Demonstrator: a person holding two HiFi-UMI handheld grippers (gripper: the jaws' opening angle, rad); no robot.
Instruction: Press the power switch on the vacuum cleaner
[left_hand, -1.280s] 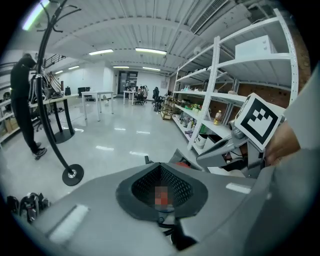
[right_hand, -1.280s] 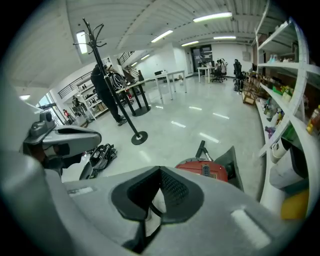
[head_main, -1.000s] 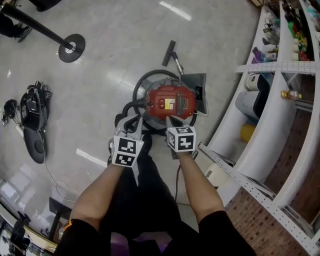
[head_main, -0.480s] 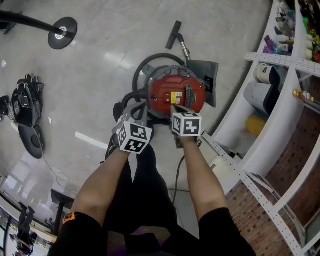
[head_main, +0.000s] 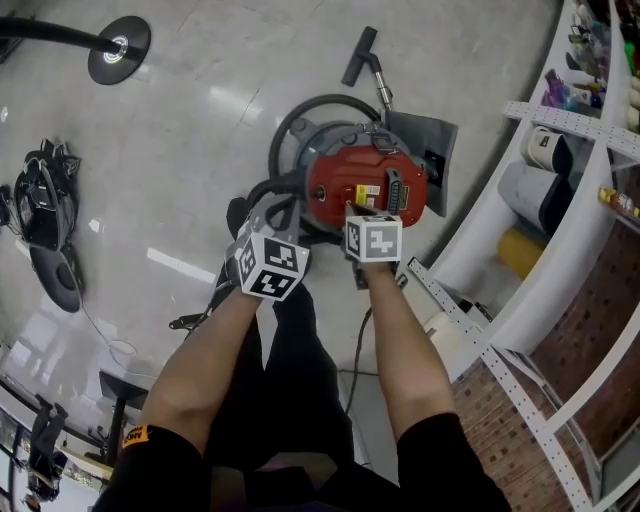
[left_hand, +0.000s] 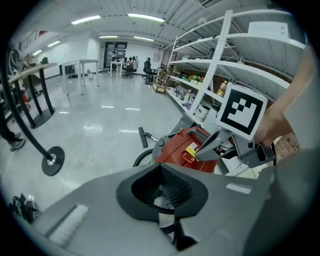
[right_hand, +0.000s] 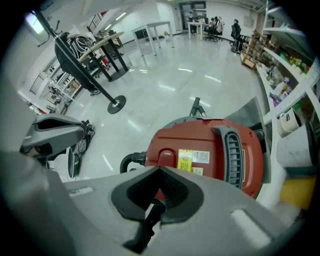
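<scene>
A red canister vacuum cleaner (head_main: 365, 185) stands on the floor, with its black hose (head_main: 290, 125) looped round it. On its top, left of a yellow label, is a raised red switch (right_hand: 166, 157). My right gripper (head_main: 352, 210) is shut and empty. Its tip sits low over the vacuum's near top edge. In the left gripper view the right gripper (left_hand: 199, 154) has its tip right beside the switch (left_hand: 186, 154); I cannot tell whether they touch. My left gripper (head_main: 268, 212) is also shut and empty. It hangs to the vacuum's left, above the hose.
White shelves (head_main: 560, 120) with bottles and rolls curve along the right. A grey panel (head_main: 432, 150) leans behind the vacuum, and the floor nozzle (head_main: 360, 55) lies beyond it. A stand's round base (head_main: 118, 48) and black gear (head_main: 40, 215) lie at left.
Both grippers have moved forward toward the vacuum. The right gripper's tip went from short of the red body to over its near top edge.
</scene>
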